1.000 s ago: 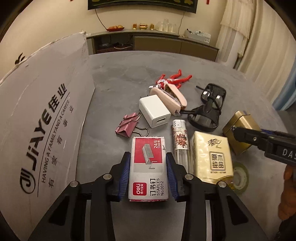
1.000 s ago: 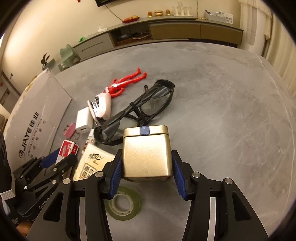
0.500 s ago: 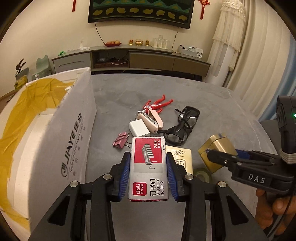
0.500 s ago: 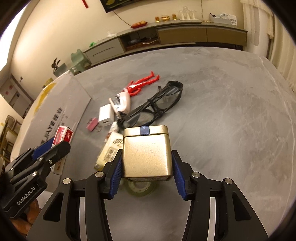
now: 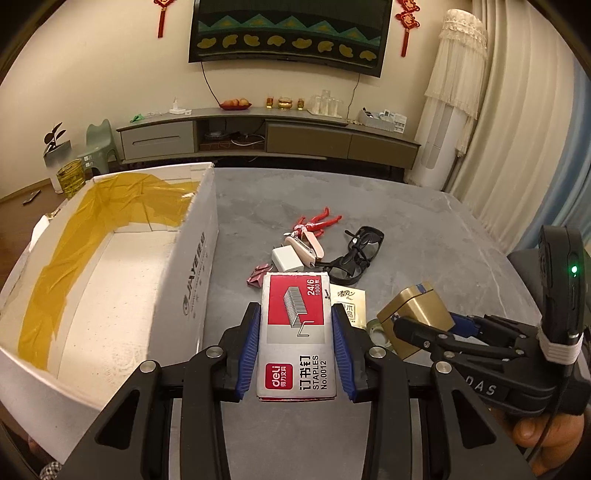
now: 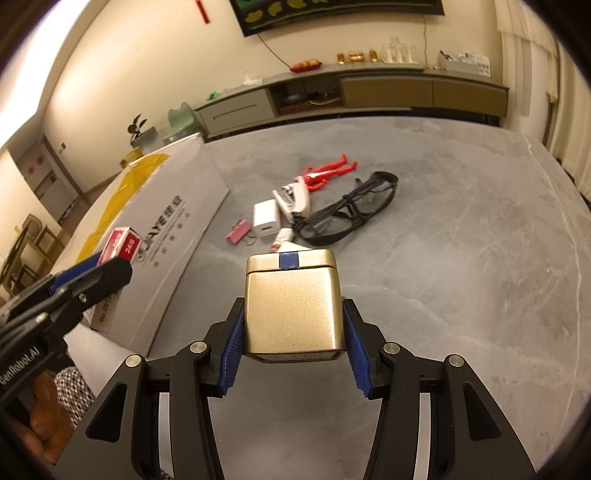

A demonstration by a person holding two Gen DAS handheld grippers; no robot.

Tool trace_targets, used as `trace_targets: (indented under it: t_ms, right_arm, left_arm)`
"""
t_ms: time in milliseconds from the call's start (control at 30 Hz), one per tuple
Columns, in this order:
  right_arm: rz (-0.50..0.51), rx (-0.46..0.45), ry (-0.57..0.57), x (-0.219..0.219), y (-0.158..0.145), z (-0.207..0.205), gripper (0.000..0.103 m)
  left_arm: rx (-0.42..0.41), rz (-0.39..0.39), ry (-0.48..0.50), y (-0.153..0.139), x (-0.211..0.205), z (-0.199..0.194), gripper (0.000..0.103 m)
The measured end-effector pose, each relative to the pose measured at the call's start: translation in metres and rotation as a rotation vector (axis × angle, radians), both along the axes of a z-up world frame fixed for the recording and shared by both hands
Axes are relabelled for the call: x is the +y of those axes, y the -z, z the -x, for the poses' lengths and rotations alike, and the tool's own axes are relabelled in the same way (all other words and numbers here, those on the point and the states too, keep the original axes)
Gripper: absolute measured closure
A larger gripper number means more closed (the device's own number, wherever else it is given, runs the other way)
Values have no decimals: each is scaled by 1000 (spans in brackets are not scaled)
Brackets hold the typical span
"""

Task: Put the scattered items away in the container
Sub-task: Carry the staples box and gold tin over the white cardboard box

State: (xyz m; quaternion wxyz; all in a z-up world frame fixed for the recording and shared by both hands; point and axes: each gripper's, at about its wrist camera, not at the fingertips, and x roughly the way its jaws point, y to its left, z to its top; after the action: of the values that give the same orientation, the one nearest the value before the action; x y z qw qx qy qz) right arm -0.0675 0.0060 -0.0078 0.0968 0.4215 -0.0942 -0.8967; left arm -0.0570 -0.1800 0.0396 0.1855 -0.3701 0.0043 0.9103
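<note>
Cardboard box (image 5: 192, 258) wall stands near; the left gripper (image 5: 295, 339) clenching staples (image 5: 295, 332) and right gripper (image 6: 293, 332) clenching the tin (image 6: 293, 310) could clip it, tipping items out.

Walls: cream, plain; warm indoor light throughout.
Wall hanging (image 5: 288, 33): dark panel with teal zigzag and yellow shapes, centred on the far wall; a cable drops from it.
Red knot ornaments (image 5: 161, 14): one on each side of the panel.
Sideboard (image 5: 266, 134): long, low, grey and olive, along the far wall beyond the table's far edge; open middle shelf.
Sideboard top: fruit dish (image 5: 235, 103), small gold items, clear glasses.
Curtains (image 5: 517, 147): pale, pleated, right side.
Green stool (image 5: 99, 138): left of sideboard.
Table (image 6: 461, 240): grey, marbled.
</note>
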Motion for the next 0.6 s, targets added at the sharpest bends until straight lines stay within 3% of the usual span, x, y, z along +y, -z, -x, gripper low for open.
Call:
trace_targets:
  t_ms: [600]
  right_arm:
    - [-22, 76, -64, -47, -26, -59, 50]
  left_arm:
    - [34, -82, -42, -24, -50, -37, 64]
